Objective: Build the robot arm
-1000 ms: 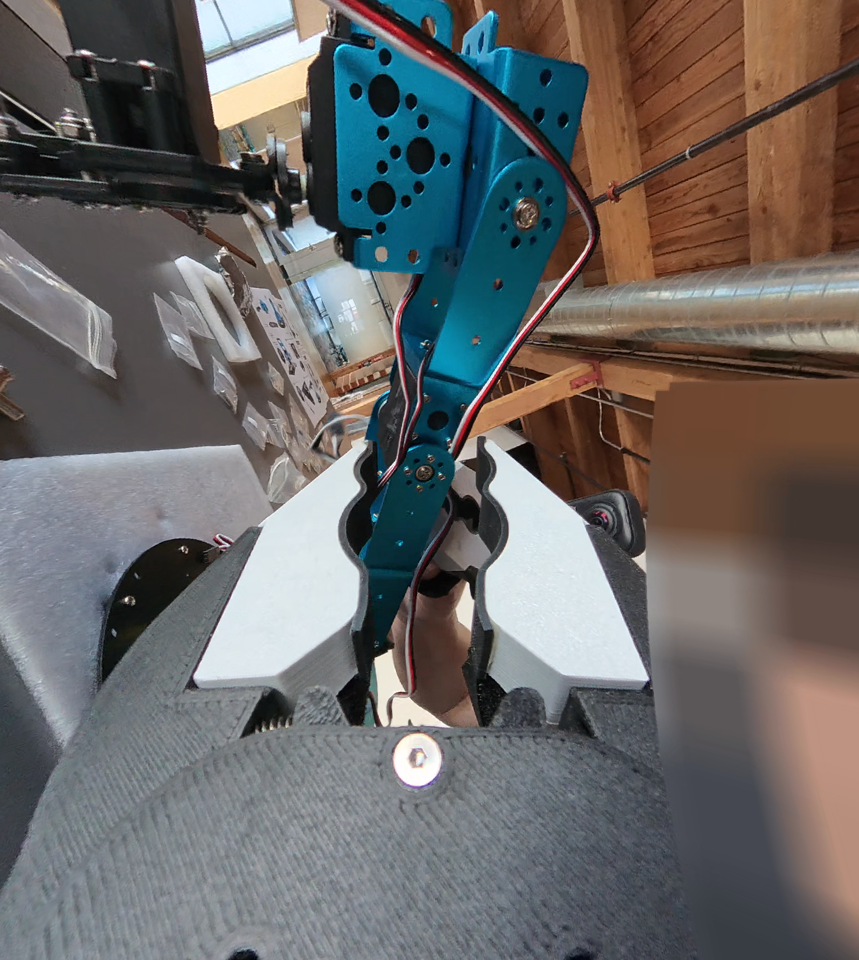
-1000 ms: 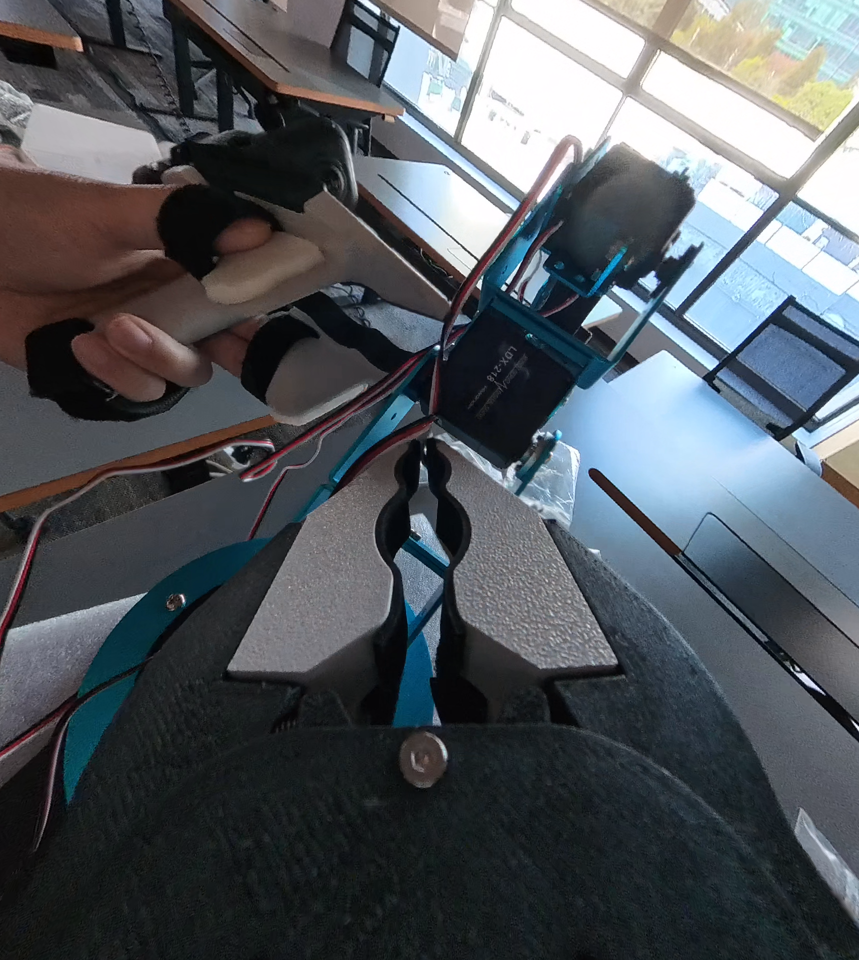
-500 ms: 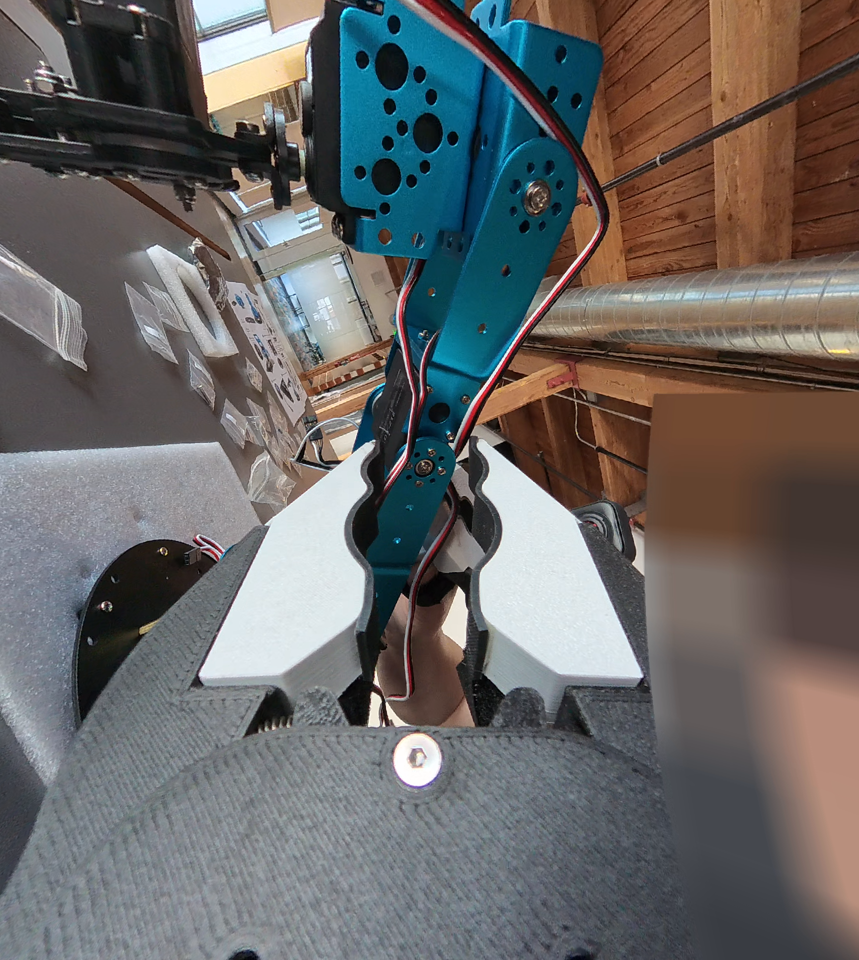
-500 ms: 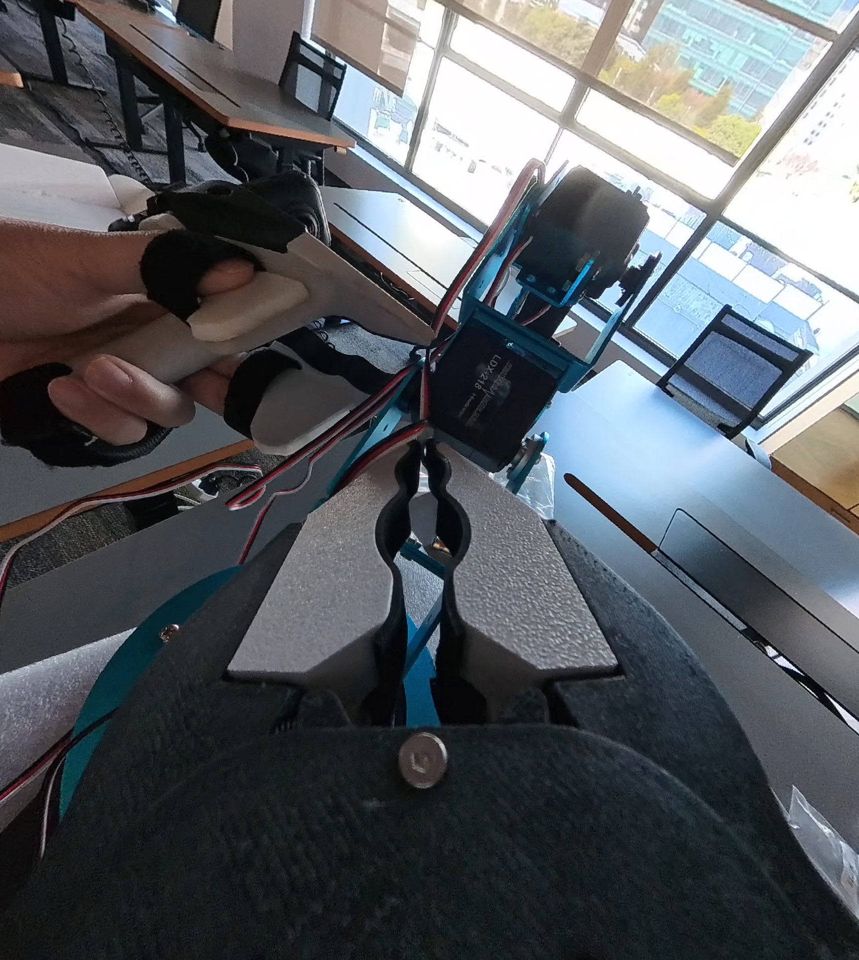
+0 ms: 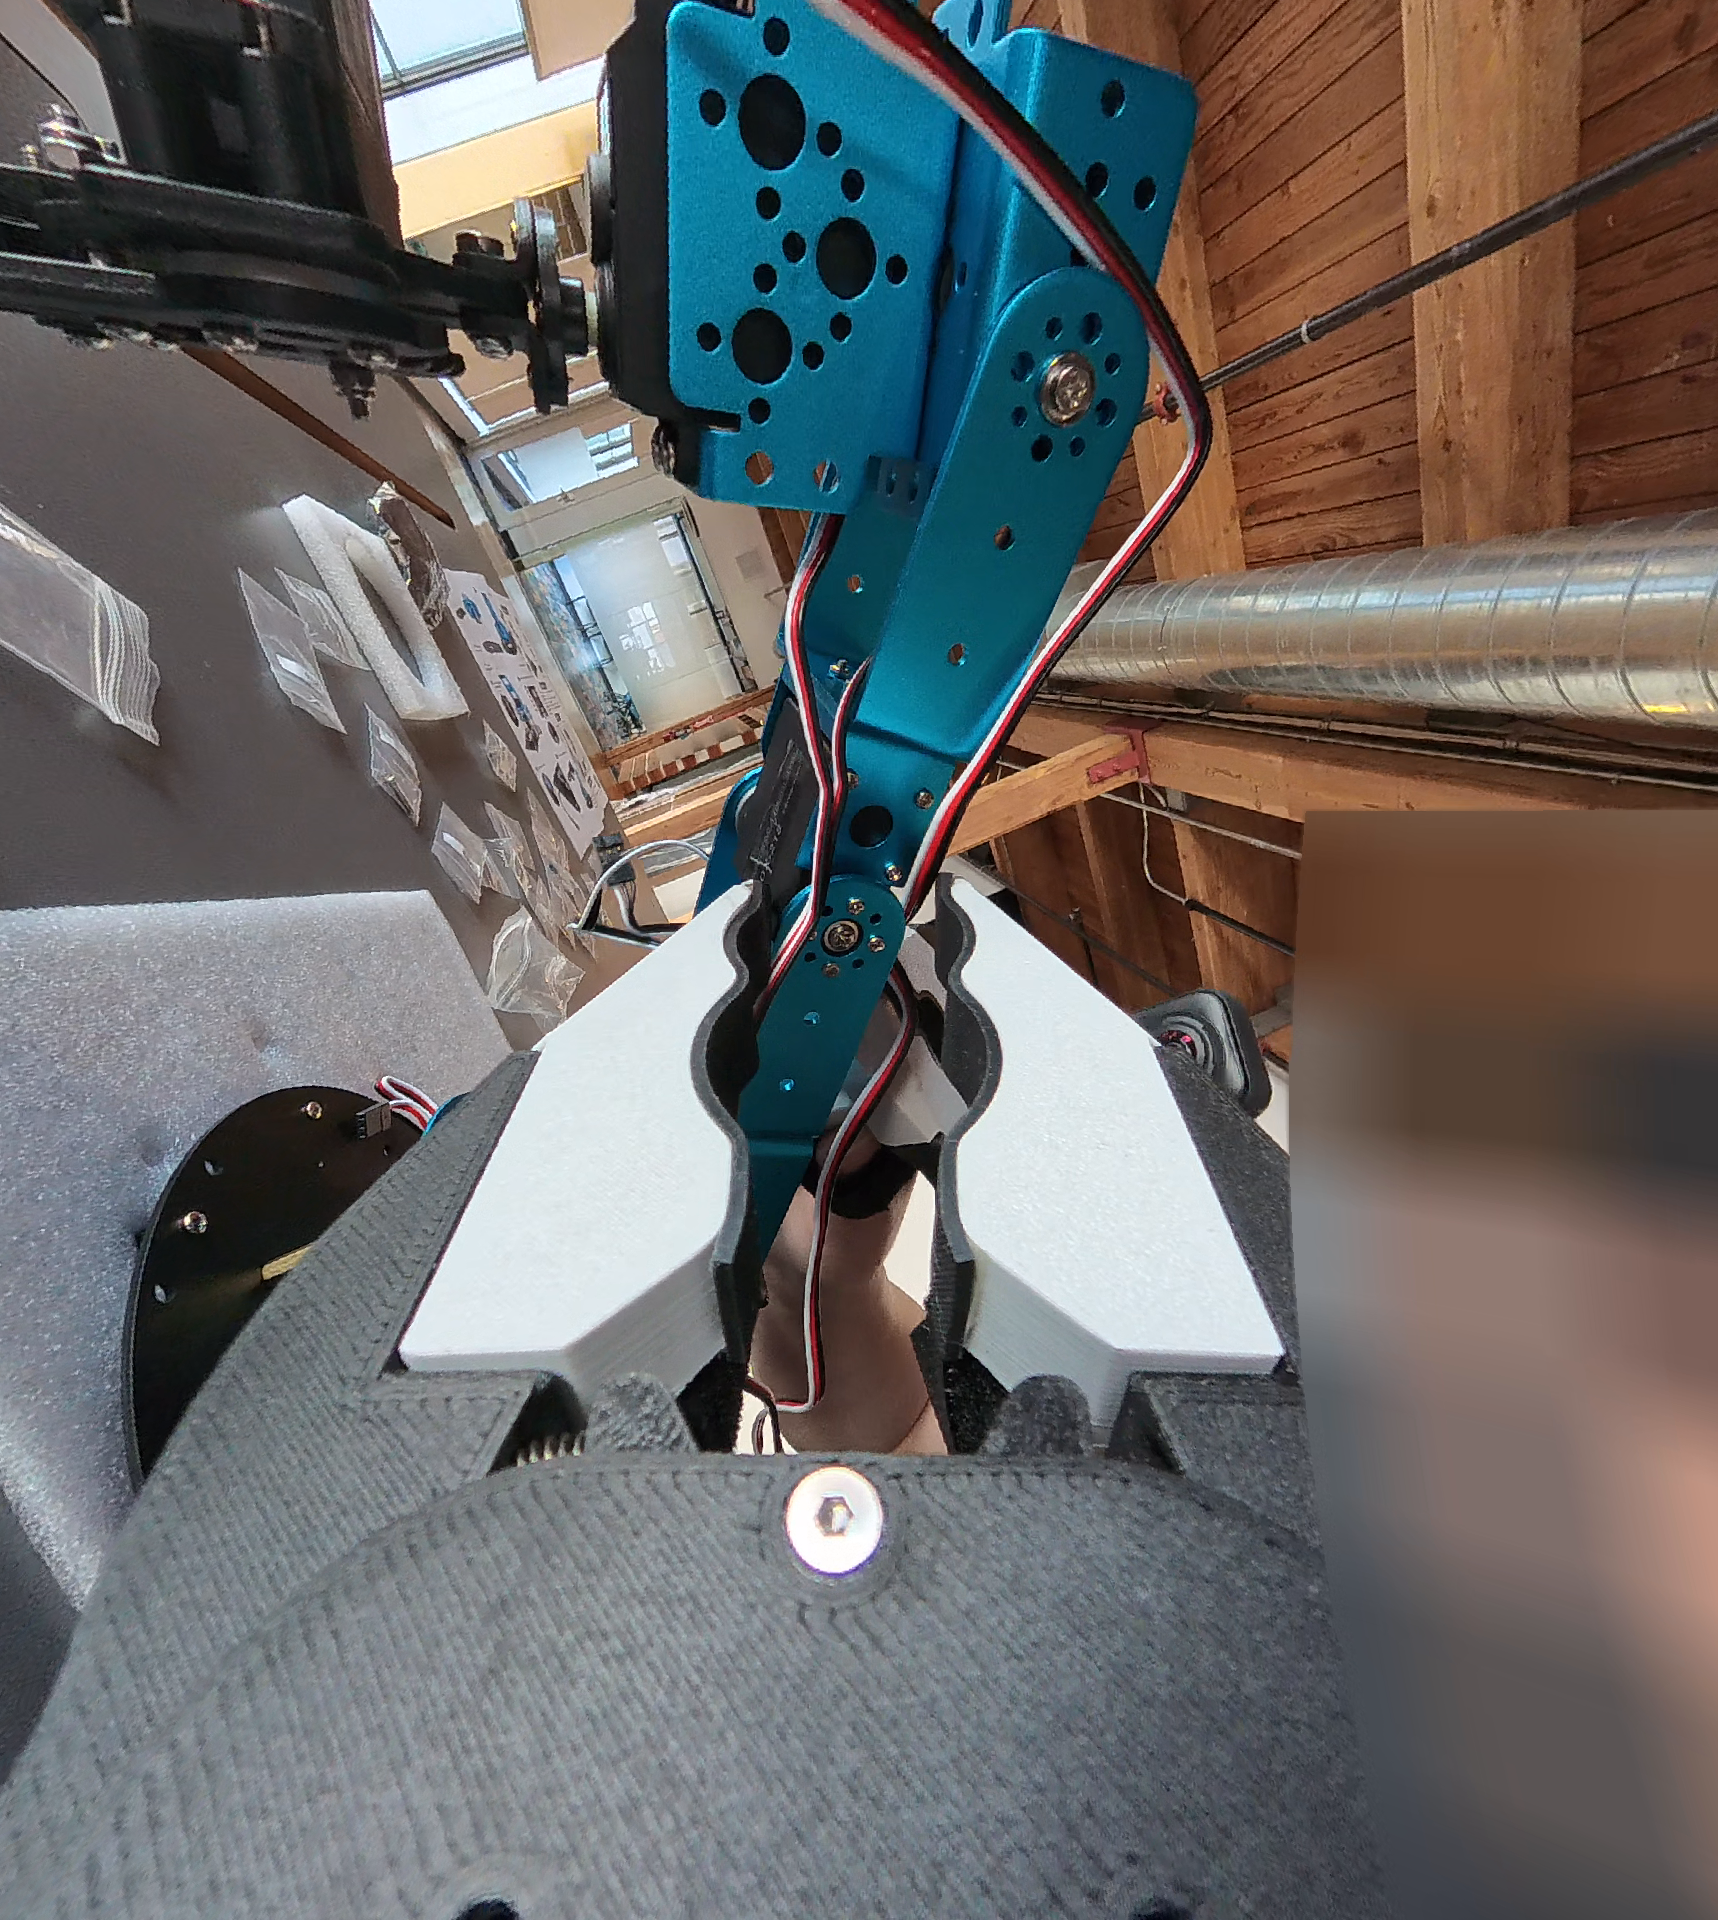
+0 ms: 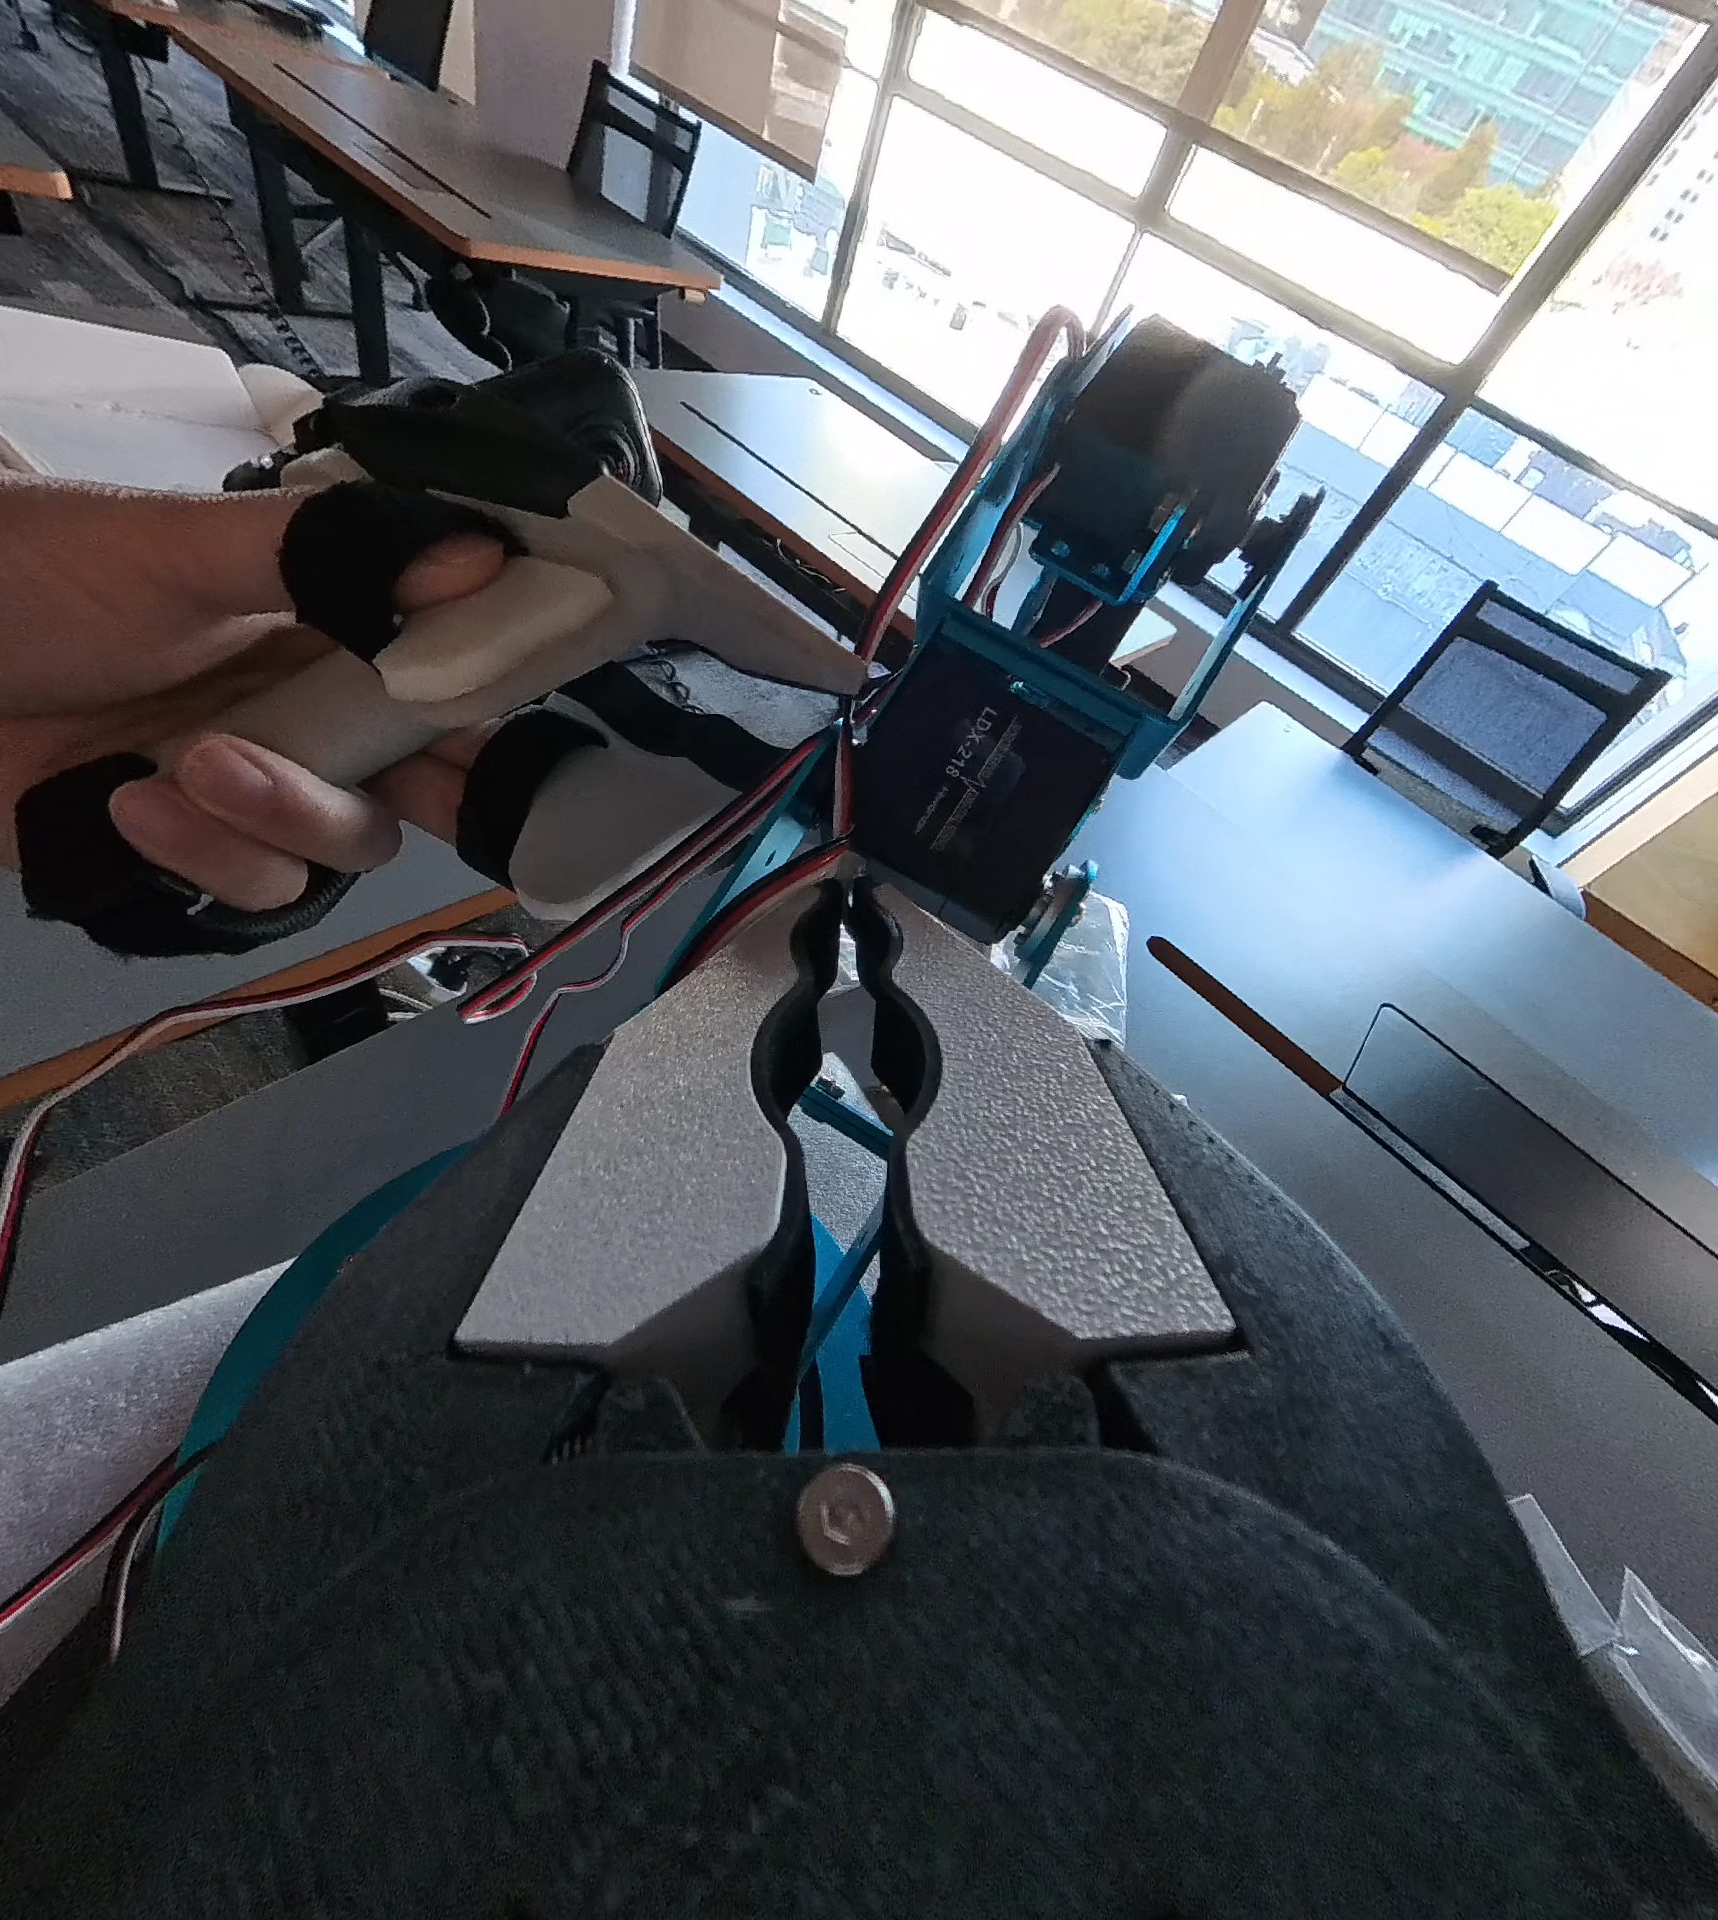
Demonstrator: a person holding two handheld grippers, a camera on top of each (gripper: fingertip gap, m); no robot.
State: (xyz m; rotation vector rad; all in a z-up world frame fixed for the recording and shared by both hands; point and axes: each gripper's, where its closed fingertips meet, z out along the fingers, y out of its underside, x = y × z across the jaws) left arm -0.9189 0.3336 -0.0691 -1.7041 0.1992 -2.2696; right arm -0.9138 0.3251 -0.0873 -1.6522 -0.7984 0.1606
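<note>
Left gripper [image 5: 839, 1039]: white, wavy-edged fingers [image 5: 606, 1164] stood partly apart, a blue anodised metal bracket link of a small servo arm [image 5: 813, 1039] between them. The link lay against the inner edge of one finger; a gap showed on the other side, so whether the grip was firm could not be told. Red-white-black servo wires [image 5: 1115, 644] ran along the link and looped past the upper joint.

Up the link from the fingers, a perforated blue servo housing [image 5: 782, 260]; beside the housing, a black toothed claw assembly [image 5: 211, 281]. Below the link, a black round base plate [image 5: 242, 1226] lay on a grey foam sheet [image 5: 107, 1039]. Farther from the link, on the dark grey tabletop [image 5: 159, 582], small clear plastic bags [image 5: 34, 603] and a white foam frame [image 5: 367, 603] were scattered.

Right gripper [image 6: 850, 997]: grey textured fingers [image 6: 647, 1195] were nearly closed, tips almost meeting, pinching a thin blue strut of the same arm [image 6: 839, 1299] in the slot. Just beyond the tips, a black servo block [image 6: 980, 779] sat in its blue bracket. Beside the servo, a bare hand [image 6: 107, 675] held the other gripper's white handle, its fingers through black loops. A blue disc edge [image 6: 242, 1361] showed below the strut.
</note>
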